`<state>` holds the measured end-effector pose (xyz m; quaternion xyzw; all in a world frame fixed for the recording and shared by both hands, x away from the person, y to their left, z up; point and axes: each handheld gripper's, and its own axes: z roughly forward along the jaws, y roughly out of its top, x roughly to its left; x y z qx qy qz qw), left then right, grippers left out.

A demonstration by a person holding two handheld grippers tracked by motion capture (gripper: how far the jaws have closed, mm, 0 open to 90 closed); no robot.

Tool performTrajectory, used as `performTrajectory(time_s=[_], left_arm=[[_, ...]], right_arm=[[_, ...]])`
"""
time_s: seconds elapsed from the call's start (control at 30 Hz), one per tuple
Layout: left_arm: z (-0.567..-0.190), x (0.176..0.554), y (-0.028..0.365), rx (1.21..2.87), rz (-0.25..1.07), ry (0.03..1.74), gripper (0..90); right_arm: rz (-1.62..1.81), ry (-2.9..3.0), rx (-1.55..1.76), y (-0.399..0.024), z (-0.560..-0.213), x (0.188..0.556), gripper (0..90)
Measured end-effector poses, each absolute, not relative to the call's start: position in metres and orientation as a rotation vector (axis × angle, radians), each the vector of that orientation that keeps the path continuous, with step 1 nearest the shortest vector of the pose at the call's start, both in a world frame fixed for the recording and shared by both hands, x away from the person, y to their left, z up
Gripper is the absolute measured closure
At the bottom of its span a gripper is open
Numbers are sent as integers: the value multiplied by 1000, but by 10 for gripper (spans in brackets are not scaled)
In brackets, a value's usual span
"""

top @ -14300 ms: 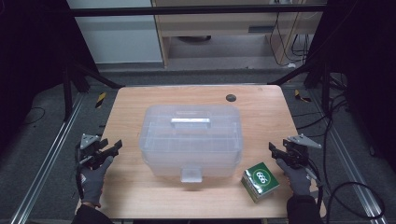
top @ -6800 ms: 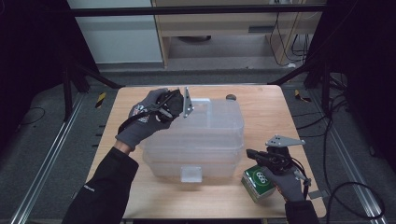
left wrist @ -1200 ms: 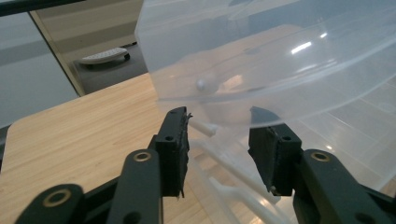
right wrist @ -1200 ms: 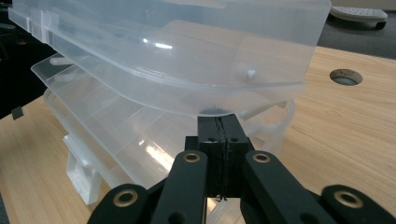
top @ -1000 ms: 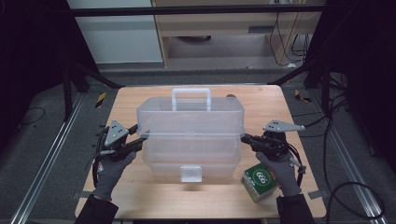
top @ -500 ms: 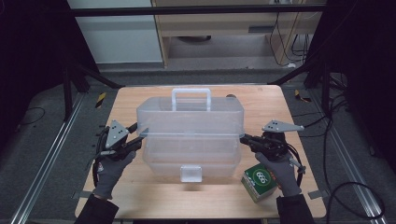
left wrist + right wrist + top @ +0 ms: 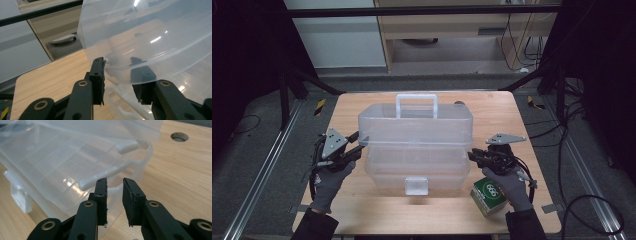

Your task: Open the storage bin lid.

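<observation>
Both claws sit at the ends of the clear plastic storage box (image 7: 416, 150), and I read them from my side outward. My left gripper (image 7: 358, 144) has its jaws around the left edge of the raised lid (image 7: 140, 45); they have just been closing, one pad (image 7: 98, 75) lies against the outer wall and the other shows behind the plastic, though I cannot tell whether they press yet. My right gripper (image 7: 472, 155) has just been opening; its jaws stand a little apart with nothing pinched, right beside the box's side arm (image 7: 110, 173). Nearest me on the wooden table (image 7: 532, 125) lies a green carton (image 7: 489, 196), under my right hand (image 7: 507, 182). Farther off stands the box, latch (image 7: 416, 185) facing me, white handle (image 7: 416, 104) upright on top. Beyond it a round hole (image 7: 179, 136) marks the tabletop.
</observation>
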<state>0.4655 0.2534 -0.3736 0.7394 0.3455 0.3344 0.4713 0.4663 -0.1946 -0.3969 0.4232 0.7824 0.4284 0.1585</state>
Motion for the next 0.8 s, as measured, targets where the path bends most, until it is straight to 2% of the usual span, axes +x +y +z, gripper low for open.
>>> performTrajectory(time_s=[0.8], left_arm=[[-360, 476, 252, 1787, 823, 871, 662]], right_arm=[[1192, 2289, 1304, -189, -412, 475, 757]])
